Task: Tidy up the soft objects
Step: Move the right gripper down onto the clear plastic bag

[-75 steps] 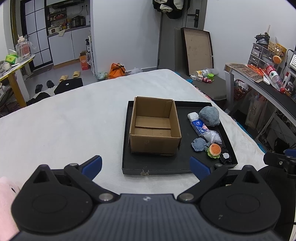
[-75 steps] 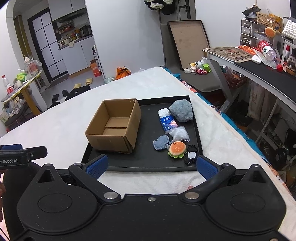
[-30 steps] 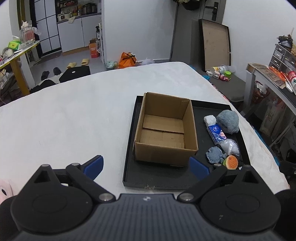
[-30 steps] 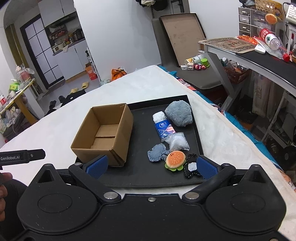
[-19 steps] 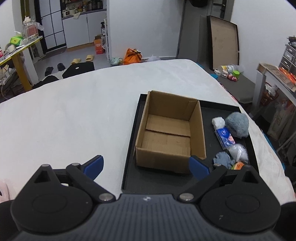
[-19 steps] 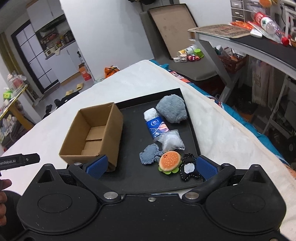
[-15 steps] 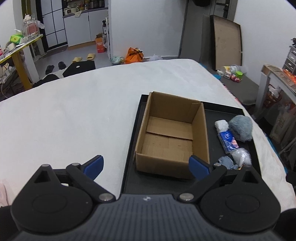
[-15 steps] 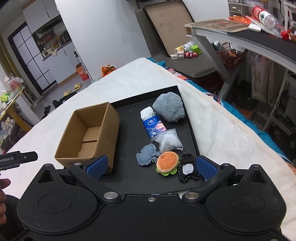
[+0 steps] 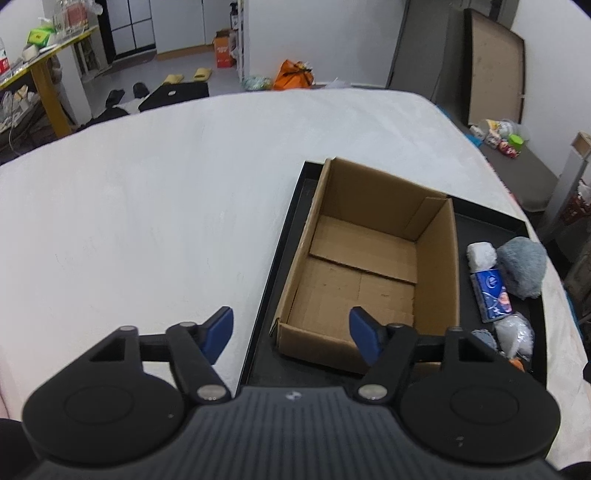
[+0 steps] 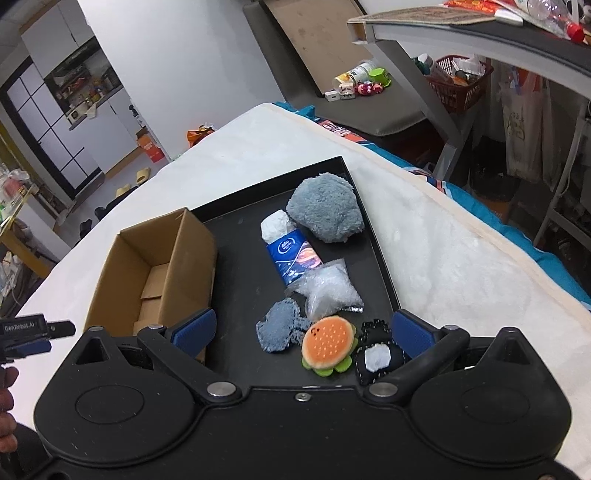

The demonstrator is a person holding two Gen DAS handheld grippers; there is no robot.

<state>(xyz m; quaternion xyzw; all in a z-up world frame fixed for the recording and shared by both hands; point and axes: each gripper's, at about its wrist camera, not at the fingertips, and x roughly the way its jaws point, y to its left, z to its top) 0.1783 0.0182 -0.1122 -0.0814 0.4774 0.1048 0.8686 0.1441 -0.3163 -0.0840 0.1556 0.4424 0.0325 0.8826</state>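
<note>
An empty cardboard box [image 9: 369, 266] stands open on the left half of a black tray [image 9: 273, 295]. Right of the box [image 10: 159, 266] lie a grey plush [image 10: 325, 208], a white roll [image 10: 275, 223], a blue tissue pack [image 10: 291, 254], a clear bag of white stuffing [image 10: 327, 291], a denim patch [image 10: 277, 328], a burger plush [image 10: 327, 345] and a black-and-white piece [image 10: 375, 356]. My left gripper [image 9: 291, 334] hovers over the box's near left corner, its jaws closing with nothing pressed between them. My right gripper [image 10: 303, 332] stands open over the burger plush and denim patch.
The tray [image 10: 240, 221] rests on a white fleecy cover [image 9: 147, 221] that drops off at the right edge [image 10: 480, 229]. A desk [image 10: 480, 33] stands beyond that edge. The left gripper's body [image 10: 26, 330] and a person's hand [image 10: 5, 387] show at the left.
Both grippers have come down and forward toward the tray, so box and soft items look larger. The left jaws have narrowed. The right jaws keep the same width.
</note>
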